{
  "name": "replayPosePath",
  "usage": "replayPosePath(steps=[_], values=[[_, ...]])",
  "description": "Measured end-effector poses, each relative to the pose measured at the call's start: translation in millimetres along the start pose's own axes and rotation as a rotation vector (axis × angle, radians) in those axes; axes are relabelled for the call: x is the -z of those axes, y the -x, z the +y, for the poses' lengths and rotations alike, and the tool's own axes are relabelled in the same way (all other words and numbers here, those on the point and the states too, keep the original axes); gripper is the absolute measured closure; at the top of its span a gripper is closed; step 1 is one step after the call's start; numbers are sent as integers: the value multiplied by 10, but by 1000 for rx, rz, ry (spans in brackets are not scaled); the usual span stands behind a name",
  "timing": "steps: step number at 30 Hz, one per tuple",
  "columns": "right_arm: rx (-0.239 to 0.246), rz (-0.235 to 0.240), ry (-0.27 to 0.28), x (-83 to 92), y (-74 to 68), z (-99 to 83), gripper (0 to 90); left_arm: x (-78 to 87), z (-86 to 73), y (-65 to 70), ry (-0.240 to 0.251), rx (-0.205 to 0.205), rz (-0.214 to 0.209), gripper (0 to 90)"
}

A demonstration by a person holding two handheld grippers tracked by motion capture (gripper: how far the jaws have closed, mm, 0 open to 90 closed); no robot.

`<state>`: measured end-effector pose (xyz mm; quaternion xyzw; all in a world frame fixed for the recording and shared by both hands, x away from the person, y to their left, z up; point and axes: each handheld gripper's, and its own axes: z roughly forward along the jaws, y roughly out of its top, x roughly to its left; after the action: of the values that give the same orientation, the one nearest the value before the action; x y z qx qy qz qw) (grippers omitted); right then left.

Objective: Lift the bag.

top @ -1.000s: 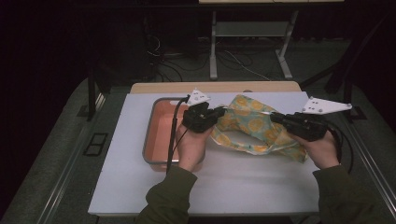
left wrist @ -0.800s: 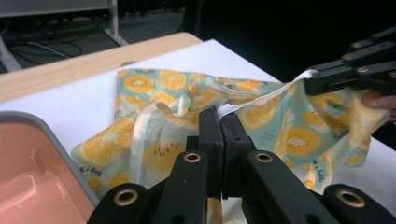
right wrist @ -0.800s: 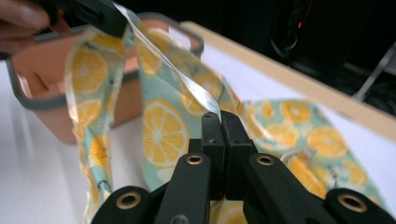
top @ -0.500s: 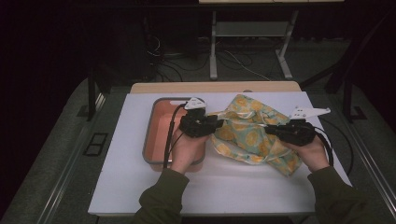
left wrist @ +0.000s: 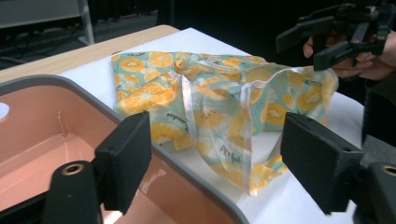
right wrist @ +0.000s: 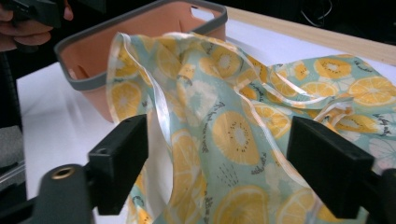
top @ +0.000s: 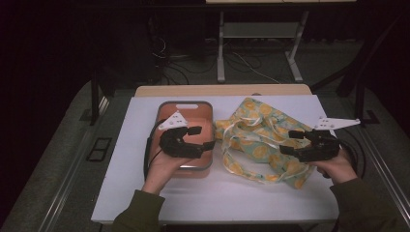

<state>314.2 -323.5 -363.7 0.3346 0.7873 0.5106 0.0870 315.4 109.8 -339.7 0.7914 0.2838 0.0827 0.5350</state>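
Left gripper [top: 200, 137] hovers over pink bin [top: 185, 106], jaws wide, empty. Fruit-print bag [top: 258, 140] lies crumpled on table [top: 217, 193] just right of bin. Right gripper [top: 290, 142] at bag's right edge, jaws wide, empty. Risk: a pinch catches one slippery layer or strap only, so bag slides or drags against bin.

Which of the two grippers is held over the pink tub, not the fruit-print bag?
The left gripper: it hangs open above the pink tub, while the right gripper sits open over the fruit-print bag.
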Motion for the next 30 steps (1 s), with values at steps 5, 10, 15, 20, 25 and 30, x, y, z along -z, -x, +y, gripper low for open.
replayPosePath(steps=[5, 10, 15, 20, 25, 30], values=[[7, -21, 11, 118, -35, -102, 141, 181, -157, 7, 2, -35, -6, 139], [11, -25, 6, 176, -68, -244, 120, 340, -342, -40, 10, -36, 9, 80], [15, -28, 6, 186, -95, -361, 112, 467, -505, -44, 7, -71, 31, 2], [14, -29, 15, 170, -122, -484, 112, 629, -630, -96, 30, -66, 50, 0], [7, -38, 11, 141, -122, -607, 112, 738, -756, -135, 37, -59, 62, 0], [7, -37, -9, 97, -118, -684, 112, 792, -869, -155, 36, -59, 76, 0]])
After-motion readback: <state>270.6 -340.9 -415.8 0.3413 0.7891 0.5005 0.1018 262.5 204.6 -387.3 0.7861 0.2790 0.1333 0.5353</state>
